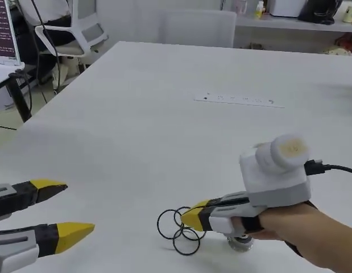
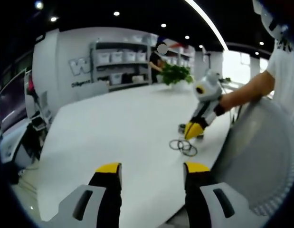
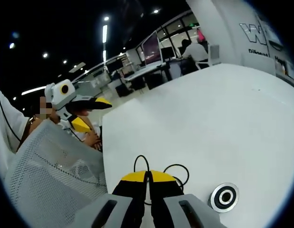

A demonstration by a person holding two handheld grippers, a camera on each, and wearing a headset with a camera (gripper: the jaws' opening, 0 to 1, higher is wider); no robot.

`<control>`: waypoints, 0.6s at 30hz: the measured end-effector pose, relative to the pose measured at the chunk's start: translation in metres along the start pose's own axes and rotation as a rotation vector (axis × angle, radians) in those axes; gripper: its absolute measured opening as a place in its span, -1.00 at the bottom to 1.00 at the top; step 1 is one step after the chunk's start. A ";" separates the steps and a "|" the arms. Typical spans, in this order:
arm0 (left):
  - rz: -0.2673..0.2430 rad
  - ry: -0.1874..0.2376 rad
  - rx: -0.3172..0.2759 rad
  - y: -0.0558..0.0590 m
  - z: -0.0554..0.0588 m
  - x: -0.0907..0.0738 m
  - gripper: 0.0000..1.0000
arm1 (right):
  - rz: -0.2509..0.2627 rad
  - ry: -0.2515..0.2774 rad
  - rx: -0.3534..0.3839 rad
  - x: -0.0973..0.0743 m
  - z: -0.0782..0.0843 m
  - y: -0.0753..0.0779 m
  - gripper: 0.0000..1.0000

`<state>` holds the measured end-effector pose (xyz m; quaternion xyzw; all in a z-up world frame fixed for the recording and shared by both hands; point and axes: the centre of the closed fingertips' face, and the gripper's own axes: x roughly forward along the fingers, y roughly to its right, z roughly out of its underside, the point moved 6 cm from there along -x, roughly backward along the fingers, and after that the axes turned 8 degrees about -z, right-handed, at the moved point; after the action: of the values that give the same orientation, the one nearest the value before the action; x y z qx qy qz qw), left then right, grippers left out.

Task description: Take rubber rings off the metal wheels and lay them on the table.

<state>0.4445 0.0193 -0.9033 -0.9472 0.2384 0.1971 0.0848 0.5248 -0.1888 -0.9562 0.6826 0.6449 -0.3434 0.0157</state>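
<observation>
Right gripper (image 1: 194,216) has its jaws pressed together, tips among the rubber rings (image 1: 177,225) clustered on the near part of the white table (image 1: 164,114). I cannot tell whether a ring is caught. One metal wheel (image 1: 240,243) sits just right of the rings. Left gripper (image 1: 79,207) hovers spread at near left, well apart.

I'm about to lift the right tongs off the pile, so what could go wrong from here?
The rings overlap under the shut right tongs; one caught at the tips could drag the others along. The wheel lies right beside the tongs, so a sideways sweep may knock it. The pile sits near the edge of the table, where rings could slide off.
</observation>
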 end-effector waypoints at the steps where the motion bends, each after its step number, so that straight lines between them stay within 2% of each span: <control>1: -0.002 0.001 -0.002 0.000 0.000 0.000 0.06 | 0.001 -0.004 0.000 0.001 0.001 0.000 -1.00; 4: -0.006 0.010 -0.014 0.000 0.000 0.000 0.06 | -0.005 -0.016 0.014 0.008 0.004 0.000 -1.00; 10: -0.015 0.007 -0.027 -0.001 0.004 -0.001 0.05 | 0.005 -0.051 -0.001 0.018 0.010 0.000 -1.00; 14: -0.016 0.001 -0.034 0.001 0.007 -0.003 0.05 | 0.043 -0.075 -0.010 0.017 0.014 0.004 -1.00; 18: -0.017 -0.004 -0.039 0.000 0.010 -0.003 0.05 | 0.042 -0.065 0.000 0.017 0.013 0.004 -1.00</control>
<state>0.4389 0.0225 -0.9108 -0.9502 0.2262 0.2030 0.0686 0.5210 -0.1807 -0.9764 0.6845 0.6295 -0.3649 0.0440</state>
